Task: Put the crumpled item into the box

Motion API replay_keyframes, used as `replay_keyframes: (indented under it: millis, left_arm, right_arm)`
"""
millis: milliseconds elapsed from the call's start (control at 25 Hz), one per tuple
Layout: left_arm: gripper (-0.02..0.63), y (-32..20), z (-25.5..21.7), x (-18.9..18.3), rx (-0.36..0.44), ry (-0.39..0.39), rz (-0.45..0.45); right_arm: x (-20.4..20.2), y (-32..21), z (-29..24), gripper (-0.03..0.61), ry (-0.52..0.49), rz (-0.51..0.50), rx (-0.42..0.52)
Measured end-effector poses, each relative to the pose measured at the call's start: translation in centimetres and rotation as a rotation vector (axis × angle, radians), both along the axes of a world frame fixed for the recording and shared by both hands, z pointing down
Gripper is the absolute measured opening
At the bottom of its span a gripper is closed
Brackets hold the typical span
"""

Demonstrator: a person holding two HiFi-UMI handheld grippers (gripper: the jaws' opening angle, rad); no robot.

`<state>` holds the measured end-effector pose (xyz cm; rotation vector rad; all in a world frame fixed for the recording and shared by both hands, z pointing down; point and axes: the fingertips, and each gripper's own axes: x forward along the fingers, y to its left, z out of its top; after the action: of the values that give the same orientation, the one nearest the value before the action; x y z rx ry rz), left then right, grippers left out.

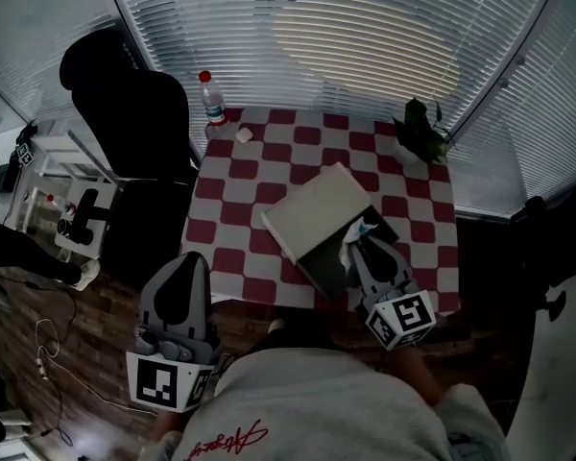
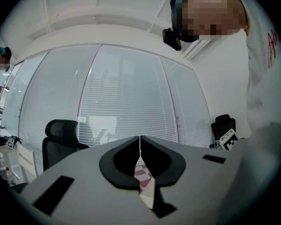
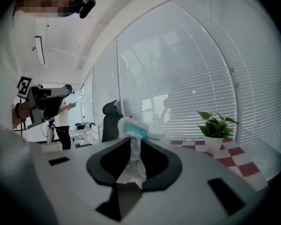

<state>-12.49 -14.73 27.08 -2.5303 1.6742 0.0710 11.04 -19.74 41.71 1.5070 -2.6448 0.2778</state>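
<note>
Two claws, one load. Right claw (image 3: pixel 132 139) closed partway on the crumpled tissue (image 3: pixel 131 165), pinching it between the jaws with a white-and-teal tuft poking out past the tips. In the head view, placed low and right of centre, over the dark opening of the box (image 1: pixel 319 265) on the checked surface (image 1: pixel 269 152); impossible to tell whether touching the box or hanging above it. Left claw (image 1: pixel 194 259) at lower left, off the near edge of the surface, jaws together on nothing.

Several ways to spoil the drop, judging from here. Might cling: thin tissue squeezed against the pads, likely to stick to one jaw on opening and ride back out. Might miss: only a narrow dark strip of box showing beside the pale lid (image 1: pixel 317 209), so let go too far toward the upper left and end up on the lid, or too near the bottom of the frame and lose it over the front edge onto the floor. Might shove the box or lid with the jaw tips, with nothing steadying either. Might tear the loose tuft by dragging it across the box wall. No likely trouble from the bottle (image 1: pixel 211 99) and plant (image 1: pixel 422 133) at the far edge, well apart from all this.
</note>
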Motion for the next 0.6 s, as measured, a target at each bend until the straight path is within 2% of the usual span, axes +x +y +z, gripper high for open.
replay_keyframes:
  millis: [600]
  left_arm:
    - [0.02,-0.3,0.4,0.1,-0.018,0.004,0.01]
  right_arm:
    - [0.3,-0.3,2.2,0.078,0.03,0.017,-0.051]
